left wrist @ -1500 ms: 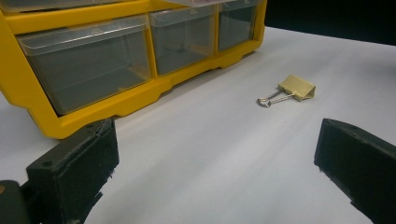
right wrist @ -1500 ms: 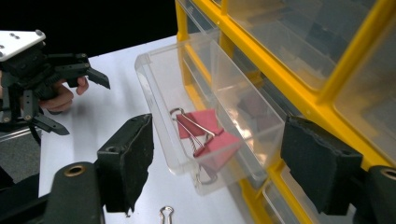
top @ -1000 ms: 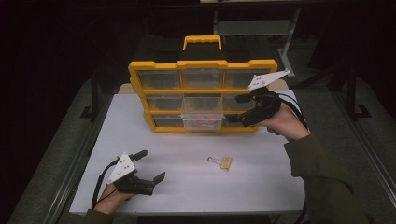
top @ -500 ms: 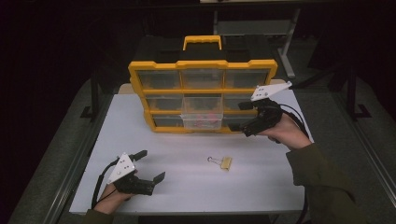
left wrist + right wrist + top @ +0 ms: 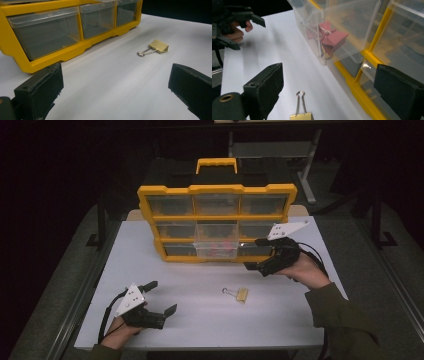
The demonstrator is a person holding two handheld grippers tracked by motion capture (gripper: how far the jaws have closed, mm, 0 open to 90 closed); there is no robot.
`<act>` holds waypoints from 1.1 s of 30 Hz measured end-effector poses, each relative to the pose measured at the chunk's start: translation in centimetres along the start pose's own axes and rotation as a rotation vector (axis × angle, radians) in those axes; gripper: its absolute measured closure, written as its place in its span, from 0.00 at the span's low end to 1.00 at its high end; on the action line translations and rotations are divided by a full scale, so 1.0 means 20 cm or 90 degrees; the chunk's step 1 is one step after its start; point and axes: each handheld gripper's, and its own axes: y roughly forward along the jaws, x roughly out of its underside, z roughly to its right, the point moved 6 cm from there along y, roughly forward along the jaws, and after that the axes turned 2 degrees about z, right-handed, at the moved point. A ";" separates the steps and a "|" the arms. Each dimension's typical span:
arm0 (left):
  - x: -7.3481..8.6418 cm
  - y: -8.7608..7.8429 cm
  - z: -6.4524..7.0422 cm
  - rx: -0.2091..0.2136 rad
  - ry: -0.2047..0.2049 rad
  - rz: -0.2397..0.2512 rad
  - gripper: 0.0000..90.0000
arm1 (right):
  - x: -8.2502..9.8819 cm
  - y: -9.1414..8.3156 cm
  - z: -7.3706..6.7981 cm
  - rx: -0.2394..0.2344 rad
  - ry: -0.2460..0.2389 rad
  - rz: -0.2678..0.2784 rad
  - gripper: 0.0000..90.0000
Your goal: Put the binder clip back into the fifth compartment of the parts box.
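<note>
Now the gold clip [image 5: 242,294] is seen lying flat on the desk [image 5: 200,320], just in front of the yellow box [image 5: 150,205]. Nothing is held: the fingers of the right gripper [image 5: 256,254] have just been opened wide, and the left gripper [image 5: 161,296] is wide too. If the clip is pinched badly, it could be pushed along the smooth desk or flipped, or the pulled-out drawer [image 5: 312,30] could be bumped.

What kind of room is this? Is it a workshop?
Probably a workroom or lab set up for practice, not a home. A plain white table stands in a dark room, with a yellow box of small clear drawers on it and one gold paper clip lying in front.
</note>
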 end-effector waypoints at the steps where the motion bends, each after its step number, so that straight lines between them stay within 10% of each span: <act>1: 0.00 0.00 0.00 0.000 0.000 0.001 0.00 | 0.01 0.00 0.00 0.002 0.001 0.000 0.09; 22: 0.00 0.00 0.00 -0.002 -0.001 0.000 0.00 | 0.22 0.08 -0.04 -0.024 0.035 -0.002 0.08; 33: 0.00 0.00 0.00 -0.001 0.003 -0.001 0.00 | 0.30 0.17 -0.10 -0.044 0.020 -0.076 0.02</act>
